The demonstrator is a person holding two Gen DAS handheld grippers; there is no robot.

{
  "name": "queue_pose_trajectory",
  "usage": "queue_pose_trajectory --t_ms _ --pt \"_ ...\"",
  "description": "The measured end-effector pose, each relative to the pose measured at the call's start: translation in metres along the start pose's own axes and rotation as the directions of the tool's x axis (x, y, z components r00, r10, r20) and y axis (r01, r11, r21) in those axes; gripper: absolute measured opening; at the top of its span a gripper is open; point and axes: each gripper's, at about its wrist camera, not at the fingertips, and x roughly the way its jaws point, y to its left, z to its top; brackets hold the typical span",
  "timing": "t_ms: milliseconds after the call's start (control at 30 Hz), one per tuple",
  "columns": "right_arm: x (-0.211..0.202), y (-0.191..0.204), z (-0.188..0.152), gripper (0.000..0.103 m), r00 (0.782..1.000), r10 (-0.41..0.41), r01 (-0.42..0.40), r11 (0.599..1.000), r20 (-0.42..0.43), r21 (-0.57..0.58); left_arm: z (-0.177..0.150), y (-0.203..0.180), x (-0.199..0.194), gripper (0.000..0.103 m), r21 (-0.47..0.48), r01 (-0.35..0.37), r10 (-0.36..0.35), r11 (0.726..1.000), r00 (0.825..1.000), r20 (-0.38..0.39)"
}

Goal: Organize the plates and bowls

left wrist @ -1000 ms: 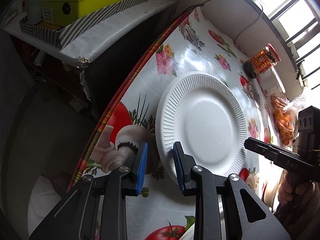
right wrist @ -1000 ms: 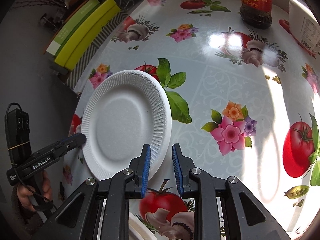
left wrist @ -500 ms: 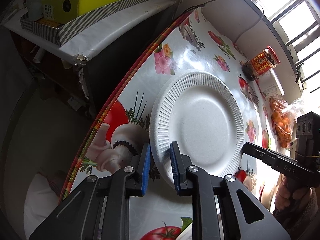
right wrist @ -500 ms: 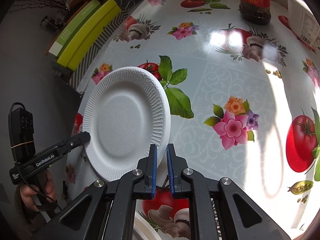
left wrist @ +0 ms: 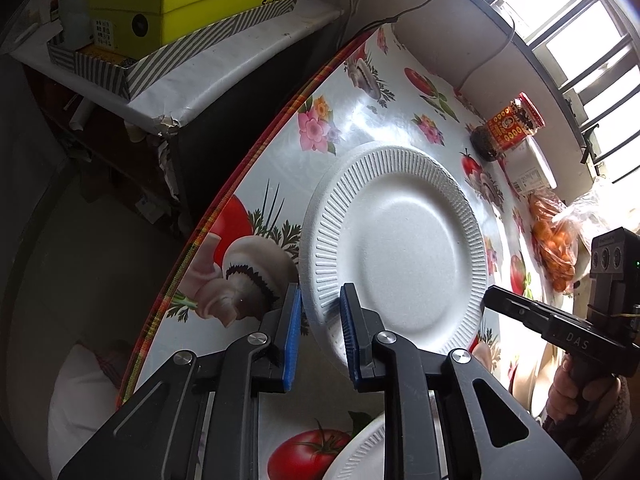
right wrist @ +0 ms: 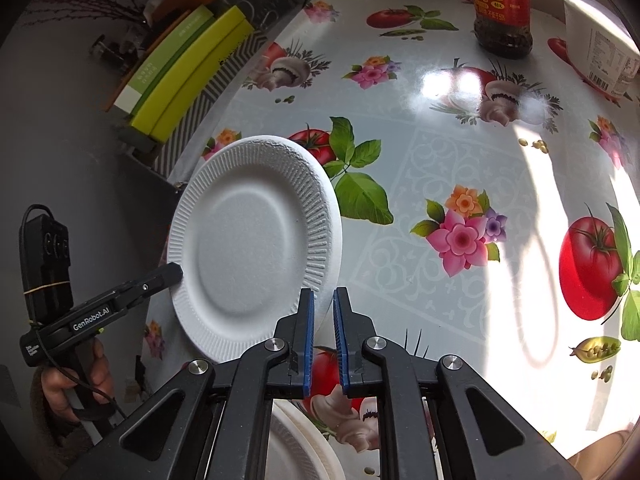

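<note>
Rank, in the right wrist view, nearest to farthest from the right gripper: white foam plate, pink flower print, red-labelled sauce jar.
From the right gripper:
1. White foam plate, just left of the fingertips, its rim between the blue pads.
2. Pink flower print, mid-table, ahead to the right.
3. Red-labelled sauce jar, at the far edge, upper right.

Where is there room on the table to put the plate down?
The widest bare patch is mid-table, between the white plate, the sauce jar and the white tub. It is crowded near the right tool, where another plate lies, and by the orange bag.
</note>
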Motion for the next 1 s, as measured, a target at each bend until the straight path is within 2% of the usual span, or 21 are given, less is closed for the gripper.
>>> queue_pose_trajectory --t_ms 1000 --pt "-0.051 0.015 -0.073 0.011 0.998 -0.001 0.001 1.000 0.062 0.002 -0.060 -0.024 -0.047 0.020 0.066 0.027 -0.029 0.997 0.999 0.030"
